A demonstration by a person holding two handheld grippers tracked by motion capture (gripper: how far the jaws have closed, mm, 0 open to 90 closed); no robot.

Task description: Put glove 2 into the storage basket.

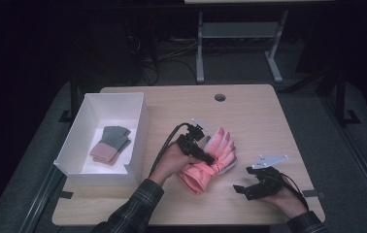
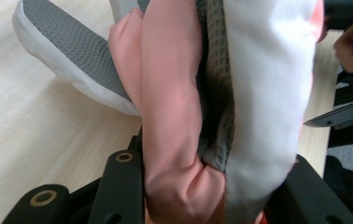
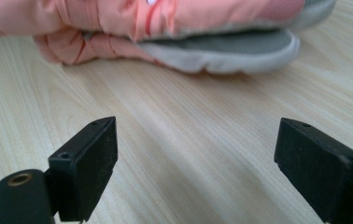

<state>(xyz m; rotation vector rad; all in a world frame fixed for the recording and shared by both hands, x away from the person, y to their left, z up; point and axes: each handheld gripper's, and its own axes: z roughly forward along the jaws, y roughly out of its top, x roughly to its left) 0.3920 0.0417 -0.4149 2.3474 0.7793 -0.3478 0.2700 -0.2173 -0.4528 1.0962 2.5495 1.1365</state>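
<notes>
Item: pink ski gloves [image 1: 209, 162], mid-table right of the white box [image 1: 138, 128] holding a grey-pink pair [image 1: 111, 144]; I have my left gripper [image 1: 206, 156] clamped on their cuffs for lifting, right gripper [image 1: 242, 190] idle, jaws wide and empty; next, carry leftward into the box.

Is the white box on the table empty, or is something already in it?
Not empty. The white box holds a grey-and-pink glove pair lying flat on its bottom.
</notes>
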